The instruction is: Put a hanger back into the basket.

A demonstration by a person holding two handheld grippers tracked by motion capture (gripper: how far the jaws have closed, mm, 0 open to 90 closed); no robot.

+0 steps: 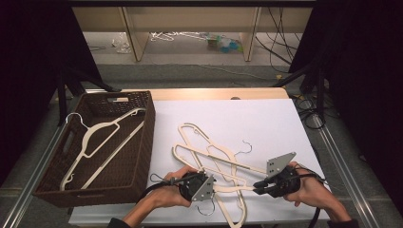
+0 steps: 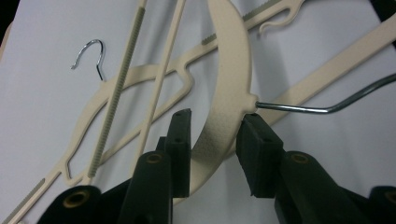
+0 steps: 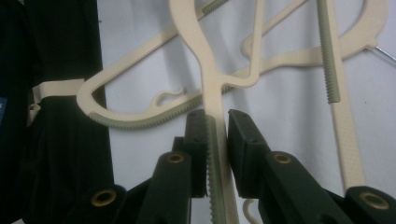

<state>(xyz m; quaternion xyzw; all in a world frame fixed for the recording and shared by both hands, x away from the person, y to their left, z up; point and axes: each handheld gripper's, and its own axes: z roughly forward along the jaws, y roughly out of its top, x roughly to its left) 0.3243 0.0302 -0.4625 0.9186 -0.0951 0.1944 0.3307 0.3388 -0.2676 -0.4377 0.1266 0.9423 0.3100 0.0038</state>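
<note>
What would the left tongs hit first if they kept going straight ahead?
Probably the broad neck of the cream hanger already between the left tongs; past it lie more hangers on the white table.

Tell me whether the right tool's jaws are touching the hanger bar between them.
Touching. The right gripper view shows the right tool with both jaws pressed against the cream hanger bar, with no gap on either side.

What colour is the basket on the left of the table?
Dark brown woven wicker basket, clearest in the high view.
</note>
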